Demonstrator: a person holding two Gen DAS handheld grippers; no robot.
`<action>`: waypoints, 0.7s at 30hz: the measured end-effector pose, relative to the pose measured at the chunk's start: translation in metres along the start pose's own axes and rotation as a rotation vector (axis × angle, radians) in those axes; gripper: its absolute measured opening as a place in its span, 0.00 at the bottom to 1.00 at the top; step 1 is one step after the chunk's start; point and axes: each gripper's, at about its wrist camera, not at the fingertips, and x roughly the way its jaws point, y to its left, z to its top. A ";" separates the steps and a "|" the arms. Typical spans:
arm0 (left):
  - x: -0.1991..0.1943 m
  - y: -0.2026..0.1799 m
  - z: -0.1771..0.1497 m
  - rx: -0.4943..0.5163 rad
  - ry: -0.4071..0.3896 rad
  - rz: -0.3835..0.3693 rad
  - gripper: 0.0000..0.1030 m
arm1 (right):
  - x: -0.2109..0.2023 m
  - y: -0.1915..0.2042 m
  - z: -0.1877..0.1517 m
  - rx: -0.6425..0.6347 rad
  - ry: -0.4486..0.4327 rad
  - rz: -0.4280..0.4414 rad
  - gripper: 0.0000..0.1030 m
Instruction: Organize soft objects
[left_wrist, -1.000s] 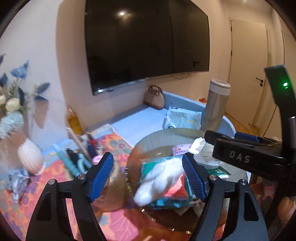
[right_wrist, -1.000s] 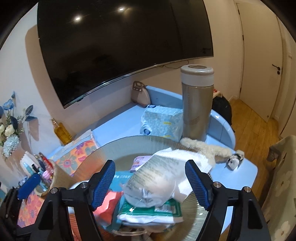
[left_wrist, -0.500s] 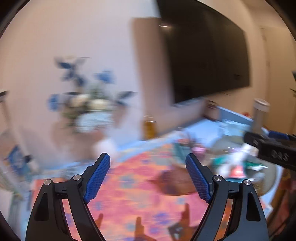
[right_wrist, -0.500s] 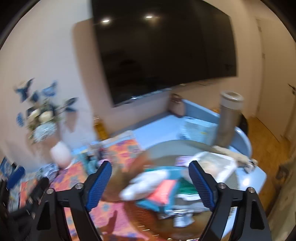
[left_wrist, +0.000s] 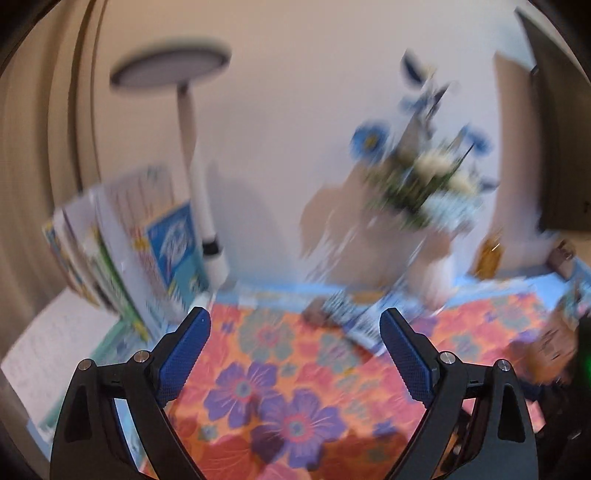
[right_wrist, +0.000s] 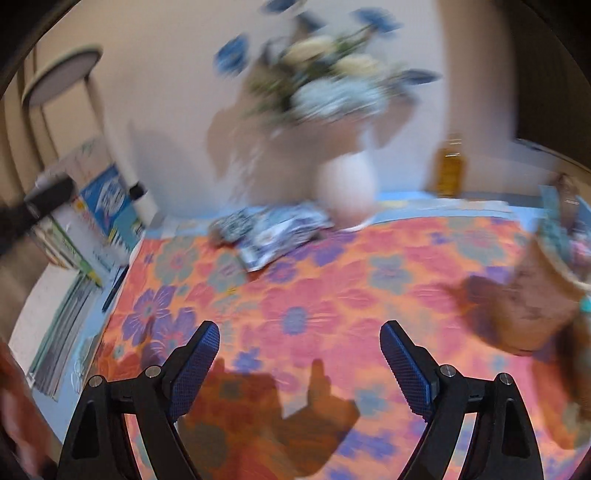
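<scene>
Crinkly blue-and-white packet (right_wrist: 271, 230), upper centre, looks light, slippery; pinch its flat edge. Left hand-held gripper (left_wrist: 293, 354) opening, empty; right hand-held gripper (right_wrist: 300, 363) wide, empty.

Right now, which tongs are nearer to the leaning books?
Left. The left tongs, opening and empty, hover beside the books; the right tongs are farther off, over the floral cloth.

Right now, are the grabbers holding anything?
No. The left gripper, jaws opening, and the right gripper are both empty above the flowered cloth.
</scene>
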 end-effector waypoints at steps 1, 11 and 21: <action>0.017 0.002 -0.013 -0.005 0.029 0.001 0.90 | 0.013 0.008 0.001 -0.006 0.008 -0.005 0.85; 0.103 0.011 -0.080 -0.039 0.186 -0.048 0.90 | 0.098 0.002 -0.002 -0.011 0.120 -0.167 0.85; 0.122 0.019 -0.089 -0.039 0.285 0.006 0.90 | 0.124 -0.011 -0.014 -0.028 0.194 -0.221 1.00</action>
